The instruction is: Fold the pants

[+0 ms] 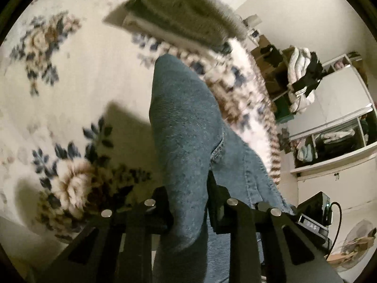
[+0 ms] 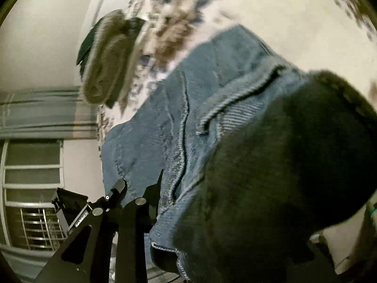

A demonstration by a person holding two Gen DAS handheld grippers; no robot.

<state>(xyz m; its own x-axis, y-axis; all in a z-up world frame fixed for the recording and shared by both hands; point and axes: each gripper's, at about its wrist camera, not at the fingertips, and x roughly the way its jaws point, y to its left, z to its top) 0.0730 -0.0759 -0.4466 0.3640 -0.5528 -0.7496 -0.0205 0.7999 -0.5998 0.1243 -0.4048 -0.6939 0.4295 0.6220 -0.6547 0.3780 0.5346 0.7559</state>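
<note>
Two claws, one pair of jeans (image 1: 183, 122), lifted over a bed with a floral bedspread (image 1: 70, 75); both views blurred, so the garment seems to be in motion.

Left claw (image 1: 188, 210): clenched on a bunched fold of denim, cloth pinched between the black fingers (image 1: 162, 205) and running forward as a raised ridge, a stitched seam showing on its right side; lower end trails toward the bedspread.

Right claw (image 2: 162, 202): only the left finger (image 2: 153, 193) shows, pressed against denim; the other side is buried under a dark mass, likely the jeans' inner face draped over the lens side; cannot tell whether it is closed on the cloth.

Grey furry cushion (image 1: 188, 7) sits on folded blankets further up the bed, apart from the jeans.

Risks, as judged: left pinch holds a thick bunch, not a clean edge, so layers could slip out unevenly and skew the fold; heavy denim hanging free could drag the grip loose; cloth over the right camera hides the seam line, so legs may land misaligned; a wide swing could brush the cushion.
</note>
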